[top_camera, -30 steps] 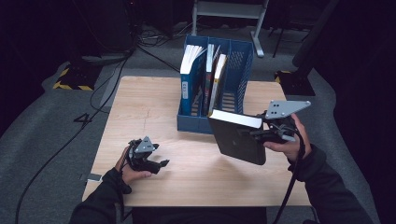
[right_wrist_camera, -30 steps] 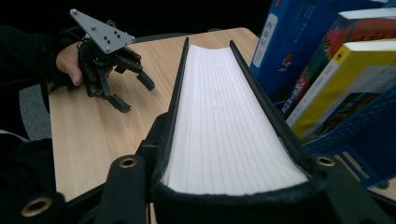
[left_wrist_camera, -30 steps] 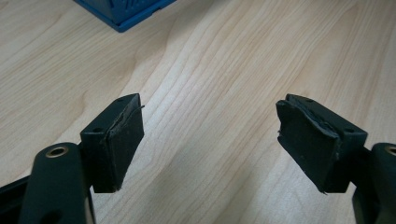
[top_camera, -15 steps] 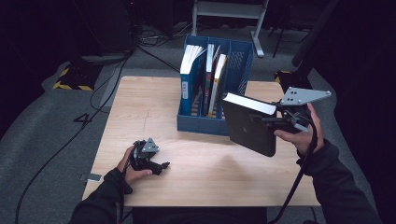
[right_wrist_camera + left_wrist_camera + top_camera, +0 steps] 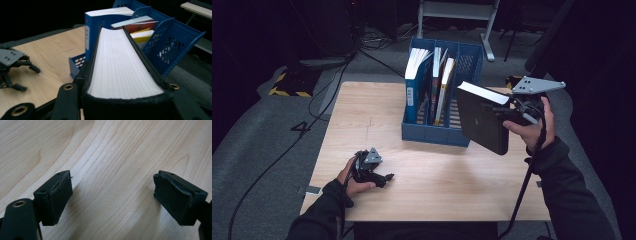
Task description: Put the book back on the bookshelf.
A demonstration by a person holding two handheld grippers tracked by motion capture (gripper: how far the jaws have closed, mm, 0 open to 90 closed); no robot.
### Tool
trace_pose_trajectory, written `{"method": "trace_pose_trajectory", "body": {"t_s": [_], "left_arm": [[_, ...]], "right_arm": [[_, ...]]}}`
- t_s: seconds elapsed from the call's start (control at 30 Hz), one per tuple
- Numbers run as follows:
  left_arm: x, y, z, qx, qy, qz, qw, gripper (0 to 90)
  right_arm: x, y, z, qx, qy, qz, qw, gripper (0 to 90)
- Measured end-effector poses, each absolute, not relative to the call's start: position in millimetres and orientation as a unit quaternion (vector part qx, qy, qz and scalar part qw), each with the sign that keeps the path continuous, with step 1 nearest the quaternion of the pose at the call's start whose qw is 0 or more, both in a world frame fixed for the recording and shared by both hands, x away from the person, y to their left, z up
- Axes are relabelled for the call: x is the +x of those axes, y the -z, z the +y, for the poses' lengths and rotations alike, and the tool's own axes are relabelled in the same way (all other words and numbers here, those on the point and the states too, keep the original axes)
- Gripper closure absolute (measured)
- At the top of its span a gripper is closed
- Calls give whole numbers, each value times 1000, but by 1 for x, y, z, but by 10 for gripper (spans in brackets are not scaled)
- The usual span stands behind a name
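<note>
My right gripper (image 5: 506,114) is shut on a thick black-covered book (image 5: 482,122), gripped at its spine edge. The book hangs tilted in the air, just right of the blue file rack (image 5: 472,65). In the right gripper view its white page block (image 5: 120,67) runs away between the jaws toward the rack (image 5: 180,42). My left gripper (image 5: 387,180) rests low on the wooden table (image 5: 362,110) at the front left. Its pads (image 5: 60,197) stand wide apart over bare wood; the jaws have just been opening, with nothing between them.
The rack holds a thick blue book (image 5: 414,82) and two thinner ones (image 5: 442,85) in its left slots. Its rightmost slot (image 5: 462,75) has room. Cables and a yellow-black marked block (image 5: 287,85) lie on the floor behind the table.
The right hand has raised the black book up and back, to beside the rack's right end. The left hand has stayed in place.
</note>
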State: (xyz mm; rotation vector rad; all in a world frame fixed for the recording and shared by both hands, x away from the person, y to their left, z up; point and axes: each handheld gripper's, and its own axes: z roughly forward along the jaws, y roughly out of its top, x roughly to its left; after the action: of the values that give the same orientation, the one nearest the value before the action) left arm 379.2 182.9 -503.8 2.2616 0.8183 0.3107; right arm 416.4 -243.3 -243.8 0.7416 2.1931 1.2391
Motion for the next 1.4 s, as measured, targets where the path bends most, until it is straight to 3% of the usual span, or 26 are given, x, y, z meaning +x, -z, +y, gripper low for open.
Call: {"method": "trace_pose_trajectory", "body": {"t_s": [0.67, 1.4], "left_arm": [[379, 504, 182, 872, -121, 319, 350, 153], [378, 504, 182, 873, -119, 318, 351, 154]], "right_arm": [[439, 233, -230, 328, -482, 768, 264, 531], [472, 240, -222, 409, -485, 704, 318, 531]]}}
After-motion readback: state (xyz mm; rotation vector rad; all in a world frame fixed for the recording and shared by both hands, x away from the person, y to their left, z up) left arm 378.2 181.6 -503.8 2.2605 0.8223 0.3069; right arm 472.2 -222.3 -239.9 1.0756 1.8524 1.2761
